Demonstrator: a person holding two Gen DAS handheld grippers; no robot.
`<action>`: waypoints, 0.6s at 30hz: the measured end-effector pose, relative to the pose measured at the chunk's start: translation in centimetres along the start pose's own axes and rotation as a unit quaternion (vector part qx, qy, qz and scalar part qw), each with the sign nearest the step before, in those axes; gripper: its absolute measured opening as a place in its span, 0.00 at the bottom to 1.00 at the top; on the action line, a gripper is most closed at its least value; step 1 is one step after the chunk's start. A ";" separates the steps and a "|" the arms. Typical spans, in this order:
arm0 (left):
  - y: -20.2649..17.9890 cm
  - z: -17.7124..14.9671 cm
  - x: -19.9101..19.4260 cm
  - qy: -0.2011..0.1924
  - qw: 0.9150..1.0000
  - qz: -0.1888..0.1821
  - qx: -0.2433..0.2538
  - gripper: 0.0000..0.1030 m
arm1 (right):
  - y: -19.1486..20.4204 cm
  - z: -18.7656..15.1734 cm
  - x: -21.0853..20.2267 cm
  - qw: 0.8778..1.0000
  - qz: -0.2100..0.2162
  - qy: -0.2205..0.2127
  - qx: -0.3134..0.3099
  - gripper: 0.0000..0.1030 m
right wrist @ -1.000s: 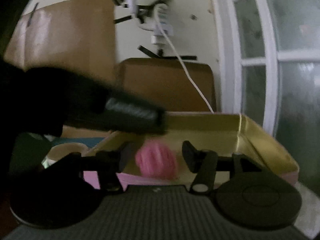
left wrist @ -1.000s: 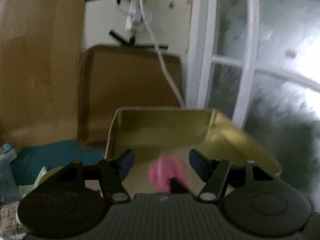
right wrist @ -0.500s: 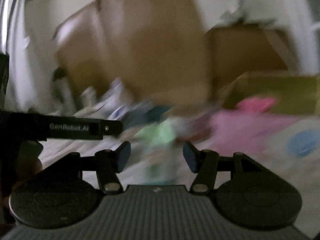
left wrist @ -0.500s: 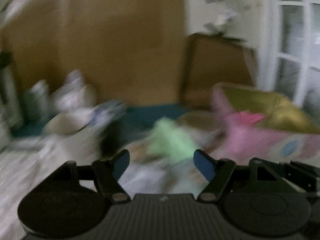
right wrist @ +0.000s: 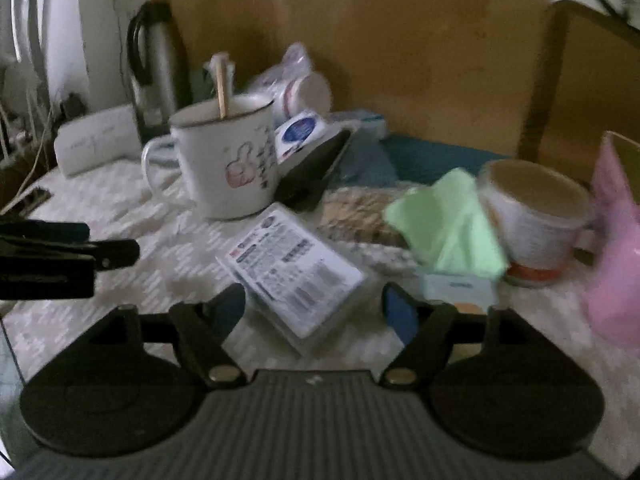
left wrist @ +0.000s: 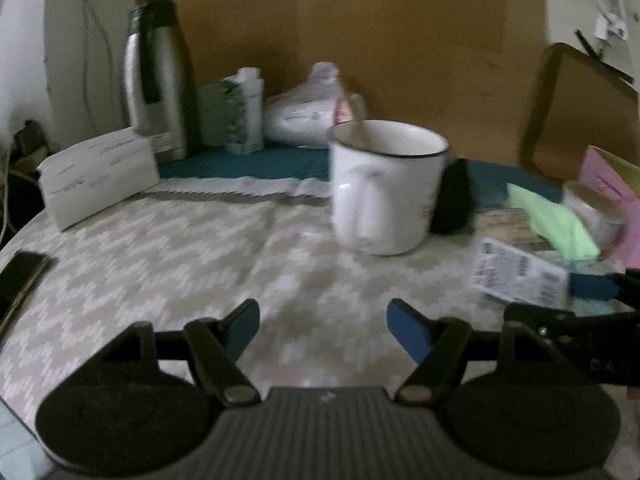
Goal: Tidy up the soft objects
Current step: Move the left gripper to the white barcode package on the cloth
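Green cloth, the soft thing in view, lies crumpled on the patterned tablecloth, leaning against a paper cup on its right; in the left wrist view the same cloth shows far right, behind a printed packet.

Going left to right in the left wrist view: a dark phone at the table edge, a white box, a steel flask, a carton, a plastic bag, then a white mug with a dark object just behind its right side. The left gripper hangs over bare tablecloth, jaws apart with nothing between them, having opened a little within the last second. The right gripper's blue pad pokes in at the far right edge.

In the right wrist view the left gripper enters at the left edge. The mug, with a stick standing in it, sits upper left; a dark flat object leans beside it. The right gripper has its jaws spread, just widened, either side of the packet's near corner without pressing it. A pink box stands blurred at far right.
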State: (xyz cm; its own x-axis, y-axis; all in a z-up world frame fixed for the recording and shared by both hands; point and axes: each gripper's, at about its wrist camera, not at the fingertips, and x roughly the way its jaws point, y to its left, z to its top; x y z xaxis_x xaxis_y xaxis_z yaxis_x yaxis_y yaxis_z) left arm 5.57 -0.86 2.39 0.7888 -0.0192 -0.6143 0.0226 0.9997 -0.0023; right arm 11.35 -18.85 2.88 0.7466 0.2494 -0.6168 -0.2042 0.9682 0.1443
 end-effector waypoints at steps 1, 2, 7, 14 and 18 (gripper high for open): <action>0.5 -0.2 0.1 0.000 1.000 0.004 -0.004 0.70 | 0.5 0.0 -0.1 1.000 -0.001 -0.003 -0.012 0.66; 0.8 -0.3 0.0 0.001 1.000 0.009 -0.008 0.70 | 1.0 0.0 -0.3 1.000 0.011 -0.003 -0.021 0.60; 2.3 -0.7 0.2 0.001 1.000 0.021 -0.020 0.73 | 4.1 -1.1 -1.7 0.996 0.061 0.001 -0.071 0.36; 3.2 -1.3 0.5 0.004 0.999 0.015 -0.032 0.79 | 4.7 -1.7 -3.4 0.994 0.087 -0.003 -0.062 0.50; 3.8 -1.1 0.3 -0.001 0.999 -0.004 -0.040 0.81 | 3.9 -1.4 -4.0 0.997 0.069 -0.021 -0.035 0.63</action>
State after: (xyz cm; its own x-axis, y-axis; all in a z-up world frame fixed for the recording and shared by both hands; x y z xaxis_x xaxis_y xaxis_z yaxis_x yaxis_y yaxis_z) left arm 5.24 2.97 1.32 0.7900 -0.0275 -0.6125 -0.0202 0.9973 -0.0708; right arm 6.65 -16.07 4.83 0.7341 0.3815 -0.5618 -0.3484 0.9217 0.1706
